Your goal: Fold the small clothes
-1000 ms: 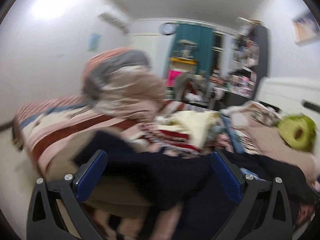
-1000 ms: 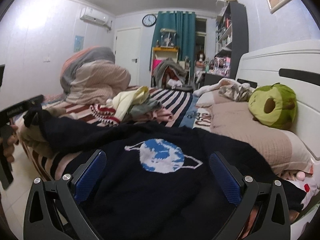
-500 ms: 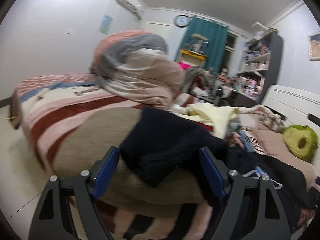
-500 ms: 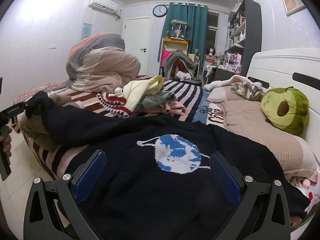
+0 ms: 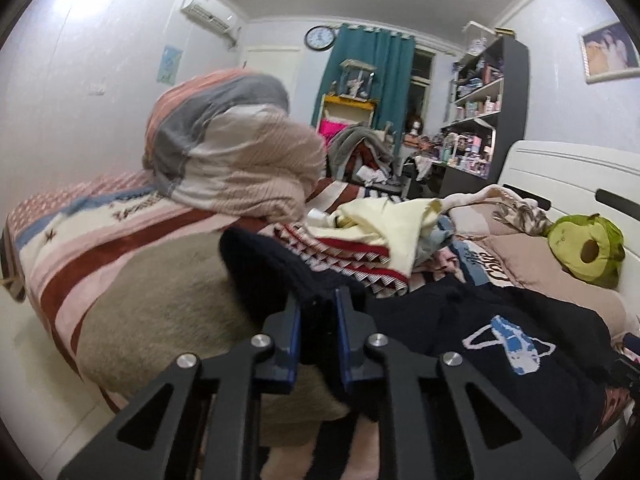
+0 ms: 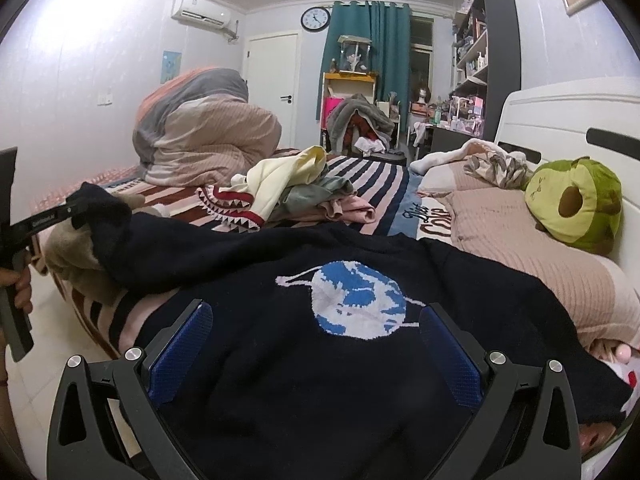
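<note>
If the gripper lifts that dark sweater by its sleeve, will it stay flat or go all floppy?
Probably floppy: the sleeve already sags and bunches where the left gripper pinches it. The sweater looks thick and knitted, so the body would likely drag behind on the bed. It seems unlikely to slip out; the knit looks grippy.

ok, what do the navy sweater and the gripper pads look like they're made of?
Navy sweater: looks like knitted yarn, matte; the blue planet motif has stepped, pixel-like edges typical of a knit-in pattern. Right gripper pads: blue, finely cross-hatched, probably rubber or textured plastic, on black, smooth fingers that look like moulded plastic.
</note>
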`<act>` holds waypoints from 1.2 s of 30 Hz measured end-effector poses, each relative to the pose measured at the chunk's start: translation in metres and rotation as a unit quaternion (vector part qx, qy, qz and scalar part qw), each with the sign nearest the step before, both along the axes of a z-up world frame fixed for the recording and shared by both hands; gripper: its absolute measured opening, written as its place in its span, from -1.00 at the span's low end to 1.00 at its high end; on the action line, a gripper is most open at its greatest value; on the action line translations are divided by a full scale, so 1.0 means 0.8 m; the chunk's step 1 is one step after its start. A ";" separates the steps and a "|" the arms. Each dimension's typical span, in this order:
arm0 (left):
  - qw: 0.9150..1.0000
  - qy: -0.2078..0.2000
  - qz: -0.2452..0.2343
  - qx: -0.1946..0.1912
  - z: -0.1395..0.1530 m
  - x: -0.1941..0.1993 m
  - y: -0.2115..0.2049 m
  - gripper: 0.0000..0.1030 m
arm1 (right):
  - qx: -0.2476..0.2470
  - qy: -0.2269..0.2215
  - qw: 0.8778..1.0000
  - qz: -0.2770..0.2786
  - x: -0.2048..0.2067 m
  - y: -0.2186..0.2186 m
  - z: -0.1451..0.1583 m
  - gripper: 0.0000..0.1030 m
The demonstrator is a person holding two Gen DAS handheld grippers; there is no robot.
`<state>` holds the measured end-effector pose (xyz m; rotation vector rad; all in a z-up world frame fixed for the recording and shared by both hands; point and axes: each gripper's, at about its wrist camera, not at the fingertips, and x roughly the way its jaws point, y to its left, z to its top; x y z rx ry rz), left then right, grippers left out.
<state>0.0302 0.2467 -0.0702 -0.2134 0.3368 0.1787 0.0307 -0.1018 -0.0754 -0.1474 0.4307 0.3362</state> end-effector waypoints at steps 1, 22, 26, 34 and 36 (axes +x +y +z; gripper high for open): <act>1.000 -0.004 -0.006 0.006 0.006 0.000 -0.008 -0.77 | 0.003 0.000 1.000 0.000 0.000 -0.004 -0.001 0.99; 0.924 0.038 -0.380 -0.013 0.013 0.039 -0.338 -0.79 | 0.090 0.021 0.992 -0.088 -0.019 -0.180 -0.043 0.99; 0.897 0.098 -0.430 -0.026 -0.026 0.041 -0.385 -0.77 | 0.071 0.037 0.990 -0.117 -0.020 -0.207 -0.059 0.99; 0.895 0.091 -0.435 -0.050 -0.019 0.013 -0.337 0.01 | 0.069 0.059 0.989 -0.118 -0.012 -0.216 -0.069 0.99; 0.917 0.078 -0.390 -0.036 -0.006 0.013 -0.303 0.13 | 0.065 0.057 0.991 -0.098 -0.007 -0.201 -0.066 0.99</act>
